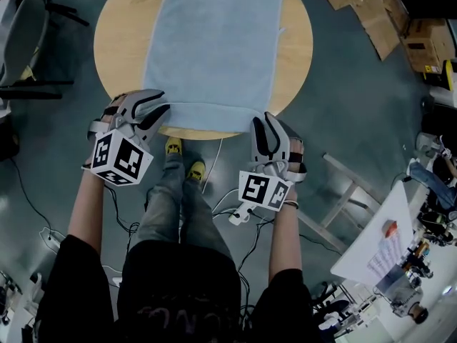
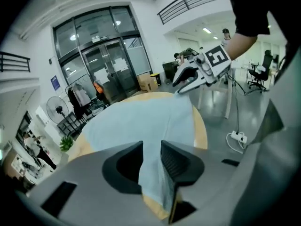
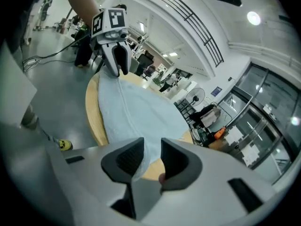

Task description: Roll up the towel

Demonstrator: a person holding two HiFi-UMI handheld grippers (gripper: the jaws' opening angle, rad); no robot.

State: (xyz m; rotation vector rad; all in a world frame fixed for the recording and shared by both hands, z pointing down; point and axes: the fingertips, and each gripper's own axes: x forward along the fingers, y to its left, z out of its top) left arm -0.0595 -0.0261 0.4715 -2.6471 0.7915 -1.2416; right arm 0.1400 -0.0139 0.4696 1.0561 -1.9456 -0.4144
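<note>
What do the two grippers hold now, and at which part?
Nothing is gripped. The near corners of the towel lie between the jaws of the left gripper and the right gripper, but both stand open.

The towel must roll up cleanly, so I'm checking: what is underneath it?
A round wooden table; its bare rim shows on both sides of the towel. The tabletop beneath it is covered, so anything lying there cannot be seen.
</note>
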